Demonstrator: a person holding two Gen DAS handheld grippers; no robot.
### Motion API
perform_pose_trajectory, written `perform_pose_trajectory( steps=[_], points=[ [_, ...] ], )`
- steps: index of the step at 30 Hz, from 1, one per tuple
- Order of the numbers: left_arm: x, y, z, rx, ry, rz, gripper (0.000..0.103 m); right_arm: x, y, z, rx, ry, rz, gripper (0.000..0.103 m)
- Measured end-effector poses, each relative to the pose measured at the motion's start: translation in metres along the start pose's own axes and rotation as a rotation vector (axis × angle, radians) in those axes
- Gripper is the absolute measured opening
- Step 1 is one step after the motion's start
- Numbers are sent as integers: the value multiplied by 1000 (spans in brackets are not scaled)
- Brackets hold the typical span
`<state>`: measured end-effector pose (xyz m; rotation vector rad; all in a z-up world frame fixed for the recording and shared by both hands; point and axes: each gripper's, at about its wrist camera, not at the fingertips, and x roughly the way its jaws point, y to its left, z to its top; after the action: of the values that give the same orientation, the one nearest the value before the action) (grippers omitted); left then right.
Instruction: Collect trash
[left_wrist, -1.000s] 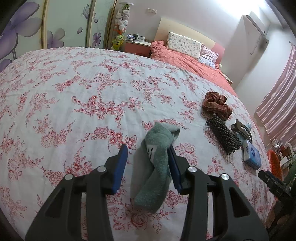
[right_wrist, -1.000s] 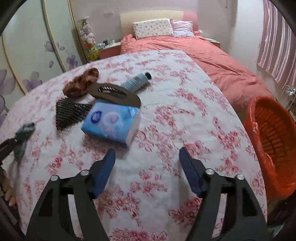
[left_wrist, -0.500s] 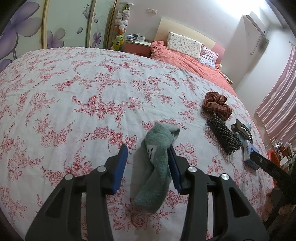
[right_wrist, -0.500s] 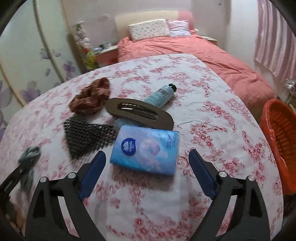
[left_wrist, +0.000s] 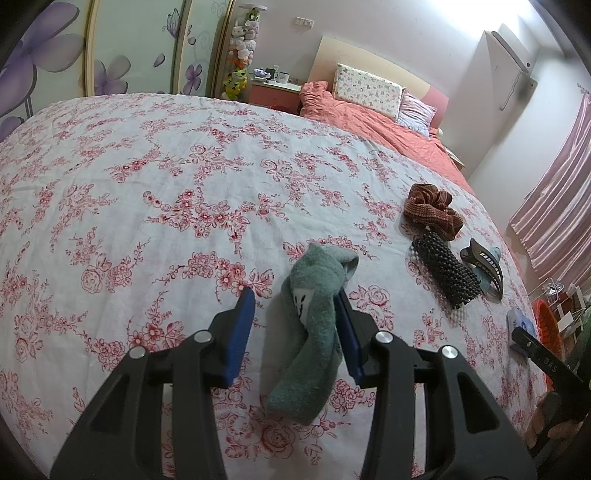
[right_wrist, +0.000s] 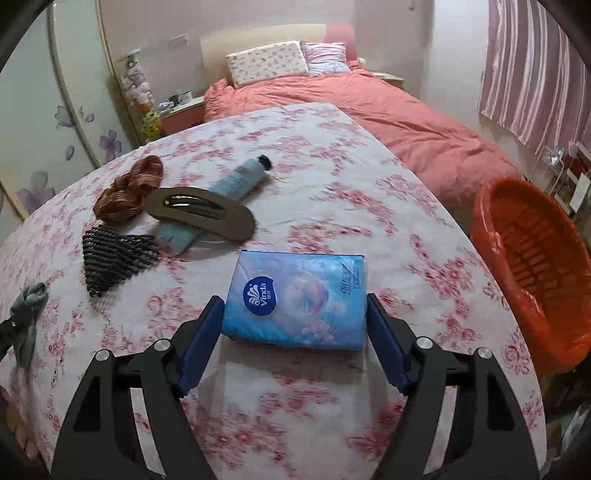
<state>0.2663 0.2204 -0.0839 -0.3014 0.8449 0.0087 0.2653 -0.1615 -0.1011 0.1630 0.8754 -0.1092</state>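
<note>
Nothing binned yet: basket lying empty. Right gripper spreading wide, straddling tissue pack; left gripper gaping around sock, gripping nothing.

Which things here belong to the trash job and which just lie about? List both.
Job in hand: tissue pack between the open right gripper; green sock in the open left gripper; orange bin.

Lying about: scrunchie, hair clip, black mesh, blue tube.
</note>
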Motion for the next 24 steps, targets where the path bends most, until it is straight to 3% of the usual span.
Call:
perform_pose_trajectory(
  steps=[7,24],
  points=[
    [0,1,0,-6,-1,-6,44,4,6,0,-36,22,-43,78],
    [-1,5,1,-37,-8,-41,45,2,1,-1,-17,19,-15,80]
  ],
)
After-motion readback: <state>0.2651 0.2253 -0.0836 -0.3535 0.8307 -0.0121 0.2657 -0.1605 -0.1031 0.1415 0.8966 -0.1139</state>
